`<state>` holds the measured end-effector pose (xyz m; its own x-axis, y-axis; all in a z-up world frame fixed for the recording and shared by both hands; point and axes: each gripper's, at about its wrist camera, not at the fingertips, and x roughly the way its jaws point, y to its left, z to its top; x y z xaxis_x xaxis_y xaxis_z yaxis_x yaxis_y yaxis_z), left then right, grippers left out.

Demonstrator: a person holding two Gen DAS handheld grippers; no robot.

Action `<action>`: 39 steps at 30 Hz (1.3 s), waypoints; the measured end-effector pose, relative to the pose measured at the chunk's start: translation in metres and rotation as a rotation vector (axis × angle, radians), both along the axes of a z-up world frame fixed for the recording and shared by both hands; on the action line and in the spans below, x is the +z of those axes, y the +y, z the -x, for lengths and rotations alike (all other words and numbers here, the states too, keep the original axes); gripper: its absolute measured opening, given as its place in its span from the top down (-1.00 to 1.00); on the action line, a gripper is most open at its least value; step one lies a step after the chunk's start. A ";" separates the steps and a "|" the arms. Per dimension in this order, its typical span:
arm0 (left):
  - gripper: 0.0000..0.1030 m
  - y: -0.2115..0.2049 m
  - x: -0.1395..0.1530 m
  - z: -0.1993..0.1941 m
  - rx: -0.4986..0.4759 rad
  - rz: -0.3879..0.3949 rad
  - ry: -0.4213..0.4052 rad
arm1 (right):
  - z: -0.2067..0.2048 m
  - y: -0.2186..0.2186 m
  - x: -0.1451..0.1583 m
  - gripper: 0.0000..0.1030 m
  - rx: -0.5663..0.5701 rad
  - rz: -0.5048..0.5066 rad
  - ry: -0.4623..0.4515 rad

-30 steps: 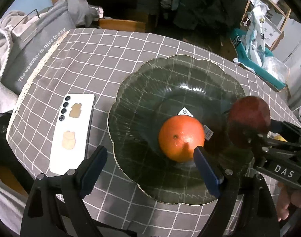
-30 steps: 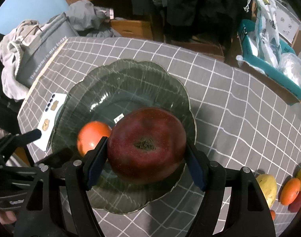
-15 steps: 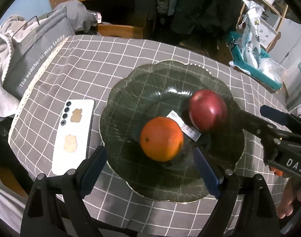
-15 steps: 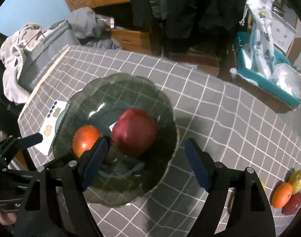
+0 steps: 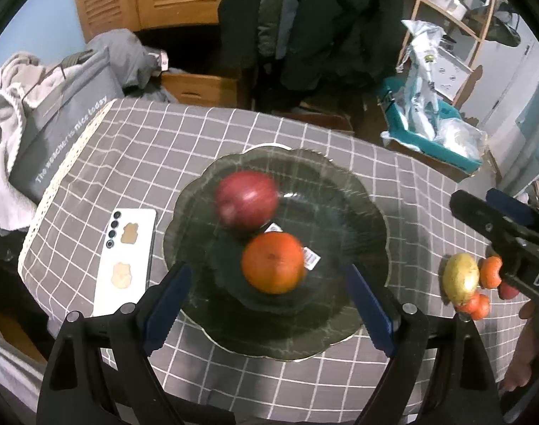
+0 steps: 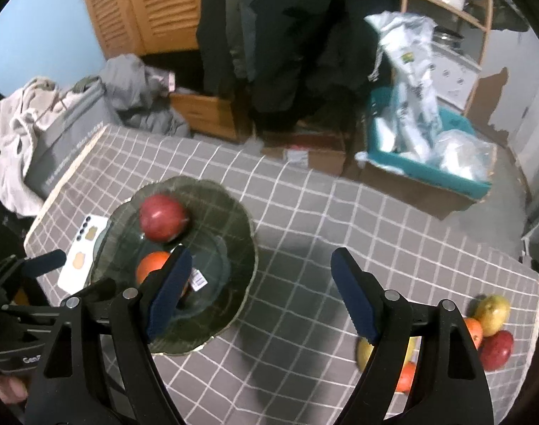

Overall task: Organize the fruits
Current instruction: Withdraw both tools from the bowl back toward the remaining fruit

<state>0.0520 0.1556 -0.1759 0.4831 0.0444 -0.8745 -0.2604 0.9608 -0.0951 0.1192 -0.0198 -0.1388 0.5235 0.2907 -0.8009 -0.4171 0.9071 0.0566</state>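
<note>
Your left black two-finger gripper with blue pads (image 5: 266, 306) held low over the table's near edge, jaws spread wide and empty, your right black blue-padded gripper (image 6: 260, 292) raised above mid-table, jaws likewise apart, gripping nothing.

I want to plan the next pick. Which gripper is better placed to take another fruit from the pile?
Right, probably. The right gripper is open, empty and nearer the fruit pile; the left gripper hangs over the plate.
</note>
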 end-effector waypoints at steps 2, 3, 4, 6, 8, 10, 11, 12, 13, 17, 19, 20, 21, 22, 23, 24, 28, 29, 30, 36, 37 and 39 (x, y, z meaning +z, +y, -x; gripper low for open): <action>-0.75 -0.005 0.006 0.000 -0.010 0.001 -0.012 | 0.004 -0.007 0.010 -0.58 -0.016 0.000 -0.027; -0.75 -0.007 0.009 0.000 -0.013 0.001 -0.019 | 0.006 -0.010 0.013 -0.59 -0.019 0.000 -0.037; -0.75 -0.010 0.012 0.001 -0.018 0.000 -0.028 | 0.008 -0.014 0.018 -0.59 -0.023 -0.001 -0.051; -0.75 -0.015 0.020 0.003 -0.026 -0.002 -0.046 | 0.013 -0.019 0.025 -0.59 -0.030 0.000 -0.074; -0.75 -0.021 0.028 0.004 -0.037 -0.007 -0.065 | 0.018 -0.027 0.032 -0.64 -0.039 0.003 -0.101; -0.75 -0.027 0.036 0.005 -0.050 -0.012 -0.084 | 0.024 -0.034 0.039 -0.67 -0.047 0.003 -0.124; -0.75 -0.031 0.040 0.005 -0.057 -0.014 -0.094 | 0.026 -0.037 0.041 -0.67 -0.051 0.004 -0.134; -0.75 -0.033 0.042 0.005 -0.061 -0.014 -0.100 | 0.029 -0.042 0.044 -0.68 -0.056 0.004 -0.146; -0.76 -0.036 0.046 0.005 -0.069 -0.014 -0.109 | 0.032 -0.045 0.046 -0.68 -0.059 0.005 -0.154; -0.89 -0.049 0.058 0.006 -0.090 -0.019 -0.145 | 0.042 -0.060 0.057 -0.70 -0.076 0.006 -0.192; -0.94 -0.055 0.064 0.007 -0.102 -0.019 -0.162 | 0.047 -0.069 0.063 -0.74 -0.087 0.005 -0.215; -0.96 -0.059 0.067 0.008 -0.108 -0.018 -0.171 | 0.050 -0.073 0.066 -0.76 -0.093 0.003 -0.225; -0.96 -0.063 0.070 0.008 -0.118 -0.016 -0.182 | 0.053 -0.079 0.069 -0.76 -0.101 -0.001 -0.235; -0.96 -0.067 0.072 0.008 -0.124 -0.016 -0.186 | 0.054 -0.083 0.072 -0.76 -0.105 -0.003 -0.242; -0.96 -0.071 0.074 0.008 -0.132 -0.016 -0.190 | 0.057 -0.088 0.073 -0.76 -0.112 -0.005 -0.249; -0.96 -0.074 0.076 0.008 -0.140 -0.016 -0.194 | 0.059 -0.094 0.076 -0.76 -0.121 -0.004 -0.258; -0.96 -0.088 0.082 0.007 -0.172 -0.013 -0.207 | 0.066 -0.112 0.081 -0.76 -0.153 0.007 -0.278; -0.96 -0.091 0.083 0.007 -0.178 -0.013 -0.209 | 0.068 -0.117 0.082 -0.76 -0.160 0.009 -0.282; -0.96 -0.095 0.084 0.006 -0.187 -0.011 -0.211 | 0.070 -0.123 0.084 -0.76 -0.171 0.009 -0.290; -0.97 -0.112 0.087 0.002 -0.221 0.000 -0.215 | 0.080 -0.151 0.090 -0.76 -0.220 0.027 -0.329; -0.97 -0.115 0.087 0.001 -0.228 0.001 -0.217 | 0.082 -0.157 0.090 -0.76 -0.230 0.034 -0.334; -0.97 -0.123 0.089 0.000 -0.243 0.001 -0.219 | 0.084 -0.167 0.090 -0.76 -0.249 0.039 -0.337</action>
